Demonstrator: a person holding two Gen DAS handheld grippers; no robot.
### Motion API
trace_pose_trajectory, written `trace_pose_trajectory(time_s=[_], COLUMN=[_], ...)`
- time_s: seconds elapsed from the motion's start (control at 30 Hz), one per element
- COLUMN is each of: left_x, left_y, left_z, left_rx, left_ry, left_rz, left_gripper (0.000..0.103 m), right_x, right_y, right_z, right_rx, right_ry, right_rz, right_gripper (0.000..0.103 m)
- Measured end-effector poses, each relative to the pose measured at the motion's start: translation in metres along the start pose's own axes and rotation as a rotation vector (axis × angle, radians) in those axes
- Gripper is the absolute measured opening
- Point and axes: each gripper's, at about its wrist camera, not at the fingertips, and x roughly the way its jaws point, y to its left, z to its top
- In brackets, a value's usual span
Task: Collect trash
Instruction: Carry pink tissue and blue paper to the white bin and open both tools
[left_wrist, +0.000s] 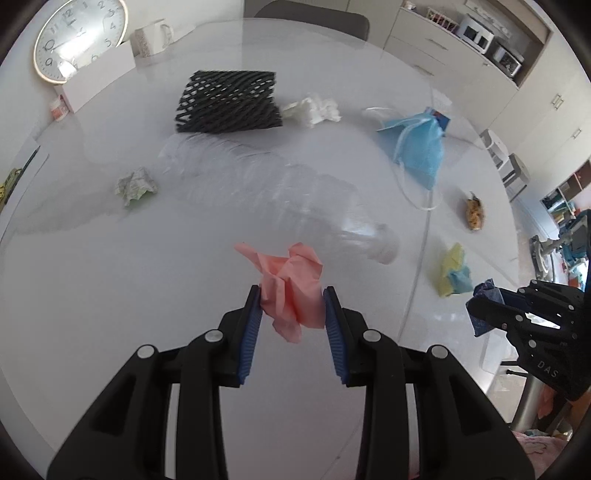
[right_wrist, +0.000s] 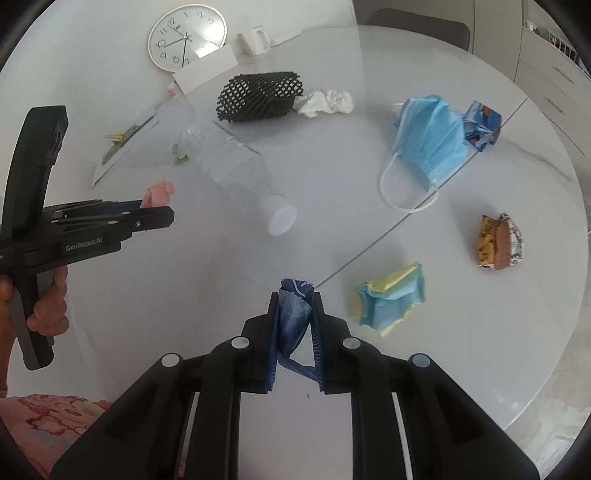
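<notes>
We see worktop (right_wrist: 332, 229): glossy white, smooth. Bottle (right_wrist: 236, 173): clear ribbed plastic, matt white cap. Pink wad (left_wrist: 291, 291), white wad (right_wrist: 327, 101): crumpled paper, matt. Mask (right_wrist: 432, 136): soft blue pleated cloth. Net sleeve (right_wrist: 262, 98): black foam mesh. Left gripper (left_wrist: 293, 306): matt black plastic, ribbed blue pads, metal pins. Blue wrapper (right_wrist: 293, 314): creased, slight sheen.

Both cams are fisheye, wrist-mounted, looking forward along their own jaws and steeply down at the white desk (left_wrist: 110, 258), close above it. Left view sits left of the right one. Each catches the other gripper at its frame edge. Shared: clock (left_wrist: 79, 37), black mesh (right_wrist: 260, 96), clear bottle (right_wrist: 236, 173), blue mask (left_wrist: 421, 147).
</notes>
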Motion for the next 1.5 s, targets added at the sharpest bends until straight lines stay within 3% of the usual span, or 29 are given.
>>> trace_pose_trajectory(time_s=[0.23, 0.43, 0.57, 0.77, 0.93, 1.2, 1.5], left_x=[-0.018, -0.003, 0.018, 0.040, 0.052, 0.046, 0.033], left_y=[-0.106, -0.212, -0.275, -0.336, -0.361, -0.357, -0.337], left_z=[-0.003, -0.019, -0.031, -0.043, -0.051, -0.055, -0.050], left_rx=[0.187, 0.373, 0.483, 0.555, 0.560, 0.501, 0.432], left_ry=[-0.017, 0.040, 0.097, 0.164, 0.197, 0.171, 0.139], left_rz=[-0.142, -0.277, -0.305, -0.343, -0.328, -0.282, -0.233], left_gripper=[0.033, 0.034, 0.033, 0.034, 0.044, 0.060, 0.060], right_x=[-0.062, -0.103, -0.119, -0.136, -0.142, -0.141, -0.128], right_y=[-0.071, -0.139, -0.173, -0.209, -0.228, -0.239, -0.231], right_z=[-0.047, -0.105, -0.136, -0.163, -0.173, -0.177, -0.172], right_rx=[0.129, 0.258, 0.328, 0.368, 0.353, 0.327, 0.300], right_ry=[-0.049, -0.060, -0.061, -0.058, -0.053, -0.046, -0.028], right_rz=[-0.113, -0.226, -0.259, -0.267, -0.255, -0.219, -0.185], right_gripper=[0.017, 0.017, 0.017, 0.017, 0.017, 0.018, 0.019])
